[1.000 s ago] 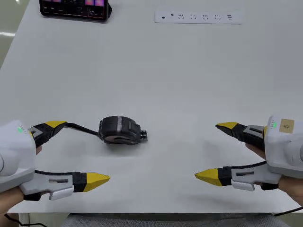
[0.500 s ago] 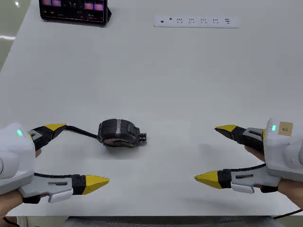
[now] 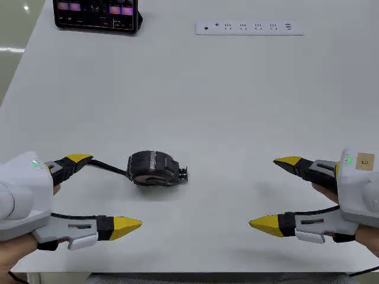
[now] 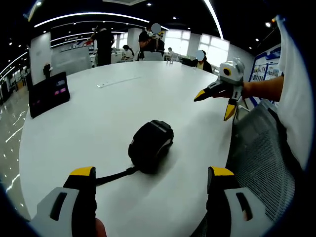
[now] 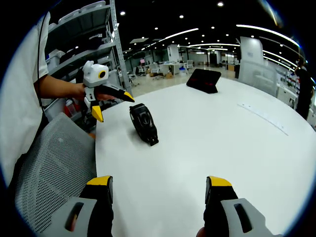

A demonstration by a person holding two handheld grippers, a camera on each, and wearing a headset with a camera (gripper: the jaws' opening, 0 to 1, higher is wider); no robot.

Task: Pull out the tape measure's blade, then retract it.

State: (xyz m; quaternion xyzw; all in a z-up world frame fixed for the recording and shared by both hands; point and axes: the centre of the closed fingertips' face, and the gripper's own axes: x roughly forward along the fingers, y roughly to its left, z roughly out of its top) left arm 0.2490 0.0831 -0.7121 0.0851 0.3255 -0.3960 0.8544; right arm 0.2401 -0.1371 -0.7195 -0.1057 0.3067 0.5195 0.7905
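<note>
tape measure (image 3: 154,169) lies untouched; left gripper (image 3: 112,191) and right gripper (image 3: 263,192) both gape. pull not begun; next, probably: steady it, pinch hook (image 3: 183,173).

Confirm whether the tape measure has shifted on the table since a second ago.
No. The tape measure sits at the same offset from the power strip as before; only the head camera shifted slightly.
</note>
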